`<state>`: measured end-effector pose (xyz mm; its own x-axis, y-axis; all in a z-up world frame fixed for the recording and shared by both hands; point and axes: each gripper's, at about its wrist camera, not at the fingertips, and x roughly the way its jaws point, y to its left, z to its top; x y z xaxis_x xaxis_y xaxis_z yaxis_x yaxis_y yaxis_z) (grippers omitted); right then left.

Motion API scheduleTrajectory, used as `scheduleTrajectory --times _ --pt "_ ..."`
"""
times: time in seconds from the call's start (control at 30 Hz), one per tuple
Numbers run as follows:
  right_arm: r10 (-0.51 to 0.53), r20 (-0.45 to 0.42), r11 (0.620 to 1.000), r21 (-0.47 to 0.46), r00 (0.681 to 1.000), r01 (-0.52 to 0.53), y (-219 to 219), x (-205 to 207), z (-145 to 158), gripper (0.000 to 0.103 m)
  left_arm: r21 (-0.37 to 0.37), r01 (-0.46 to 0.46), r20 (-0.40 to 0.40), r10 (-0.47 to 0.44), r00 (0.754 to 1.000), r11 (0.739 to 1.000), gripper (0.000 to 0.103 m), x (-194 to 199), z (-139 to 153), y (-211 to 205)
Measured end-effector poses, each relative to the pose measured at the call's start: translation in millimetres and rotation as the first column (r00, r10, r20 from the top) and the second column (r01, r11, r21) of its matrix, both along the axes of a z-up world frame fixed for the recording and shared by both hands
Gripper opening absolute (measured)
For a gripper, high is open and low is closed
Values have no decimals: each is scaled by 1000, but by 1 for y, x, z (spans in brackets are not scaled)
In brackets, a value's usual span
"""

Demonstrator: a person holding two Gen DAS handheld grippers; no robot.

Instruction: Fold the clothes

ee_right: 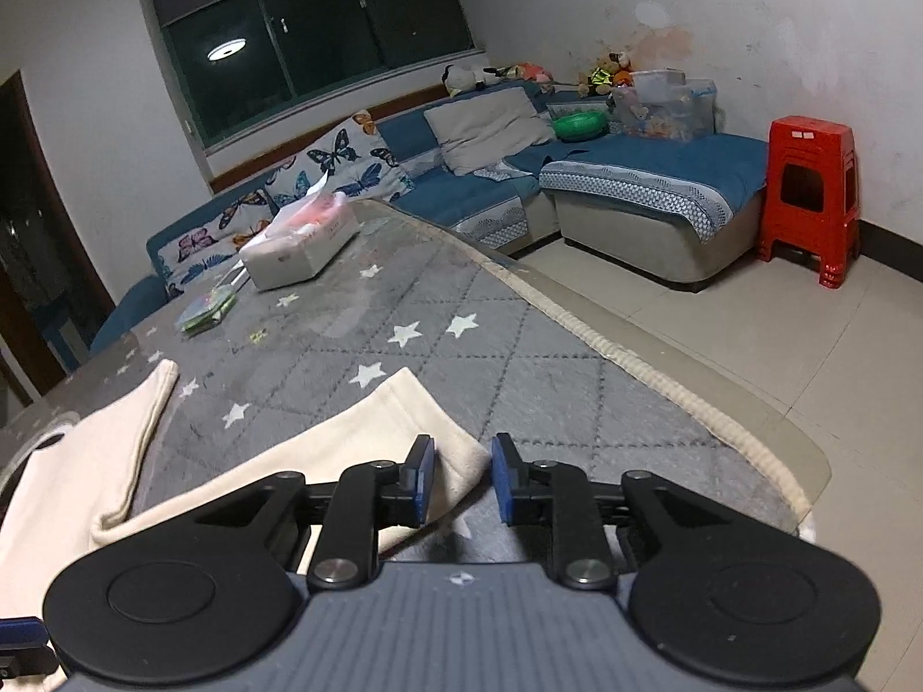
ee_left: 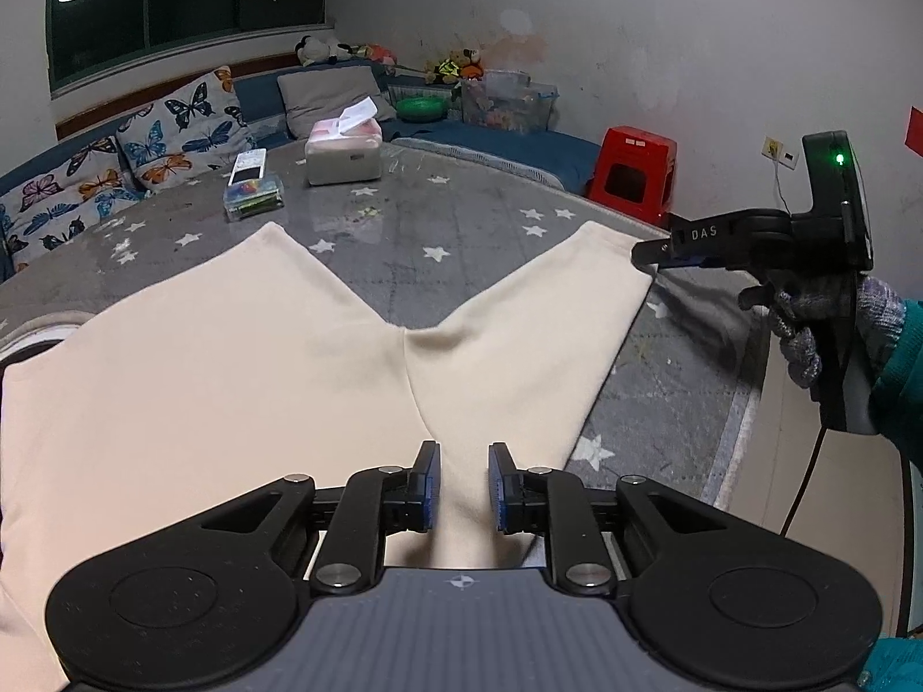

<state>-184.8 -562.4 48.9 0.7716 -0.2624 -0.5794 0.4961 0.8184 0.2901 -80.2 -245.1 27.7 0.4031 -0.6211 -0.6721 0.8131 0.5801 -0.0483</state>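
Observation:
Cream shorts point(ee_left: 242, 380) lie flat on the grey star-patterned table cover point(ee_left: 404, 219), legs spread in a V pointing away. My left gripper point(ee_left: 464, 487) is open, its jaws on either side of the waist end near the centre seam. My right gripper point(ee_right: 462, 481) is open at the hem corner of the right leg point(ee_right: 404, 421), the cloth lying between its jaws. In the left wrist view the right gripper point(ee_left: 649, 256) shows at that leg's far corner, held by a gloved hand.
A white tissue box point(ee_left: 344, 153), a clear plastic box point(ee_left: 254, 196) and a remote stand at the table's far side. A blue sofa with butterfly cushions point(ee_left: 144, 150) is beyond. A red stool point(ee_left: 634, 167) stands on the floor right. The table edge point(ee_right: 663, 369) runs close on the right.

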Motion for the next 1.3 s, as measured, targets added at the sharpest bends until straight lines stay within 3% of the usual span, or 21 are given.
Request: scheduleTrajectory --times 0.13,0.2,0.37,0.47,0.5,0.6,0.93,1.3 --pt "-5 17 1000 16 1000 5 2 -4 3 23 3 4 -1 -4 1000 1000 20 0 -1 -2" --pt "-11 24 1000 16 1000 11 3 -6 4 40 7 6 -5 -6 1000 1000 20 0 -2 -3" --pt "-21 23 1000 16 1000 21 4 -4 -2 40 10 6 -9 -6 1000 1000 20 -1 -4 -5" --pt "-13 26 1000 2 1000 12 6 -1 -4 36 10 3 -8 -3 1000 1000 20 0 -3 -6" --pt "-4 25 1000 1 1000 4 7 1 -4 23 6 -1 -7 1 1000 1000 20 2 -2 -7" --pt "12 27 1000 1 1000 -12 8 3 -3 10 -5 -12 -4 12 1000 1000 20 5 2 -9" --pt "29 113 999 -27 993 -26 10 -14 25 9 -64 -73 -21 72 997 995 26 33 6 -44" --pt "37 154 999 -18 987 -35 12 -23 36 9 -73 -129 -96 122 988 989 26 55 -14 -64"
